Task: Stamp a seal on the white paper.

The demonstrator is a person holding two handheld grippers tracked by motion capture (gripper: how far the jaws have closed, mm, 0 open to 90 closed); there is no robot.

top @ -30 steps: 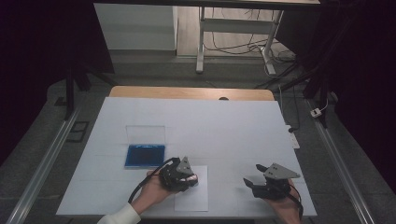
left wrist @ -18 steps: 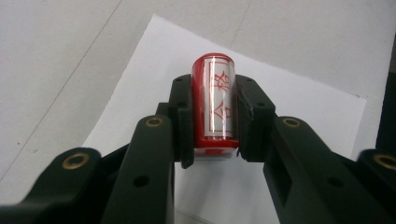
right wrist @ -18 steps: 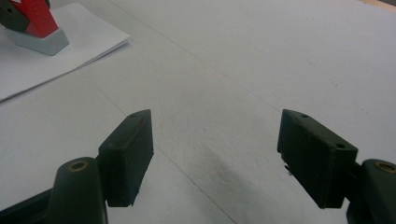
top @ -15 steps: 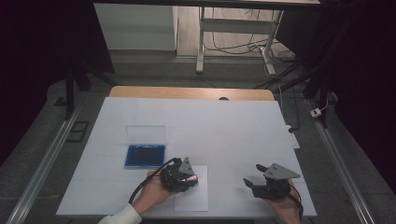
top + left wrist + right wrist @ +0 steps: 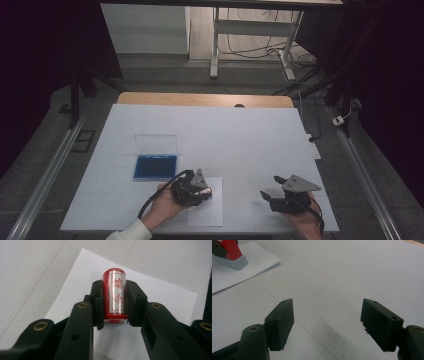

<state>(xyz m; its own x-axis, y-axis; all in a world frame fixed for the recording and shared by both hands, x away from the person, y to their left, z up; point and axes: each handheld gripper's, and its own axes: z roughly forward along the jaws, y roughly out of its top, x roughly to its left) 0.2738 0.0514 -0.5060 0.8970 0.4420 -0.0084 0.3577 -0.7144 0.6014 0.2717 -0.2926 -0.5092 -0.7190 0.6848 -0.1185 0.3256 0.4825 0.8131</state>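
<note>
Left gripper (image 5: 204,191): black two-jaw tool, clamped on a red cylindrical stamp with a clear sleeve and red characters (image 5: 114,293), which is gripped from both sides and set on a white paper sheet (image 5: 206,210) at the near edge of the white-covered table (image 5: 240,135). Right gripper (image 5: 327,323): jaws spread wide, nothing held, kept over bare tabletop, well apart from the stamp. A blue ink pad in an opened clear case (image 5: 155,166) is placed just beyond the left gripper; the sheet is otherwise unobstructed.
</note>
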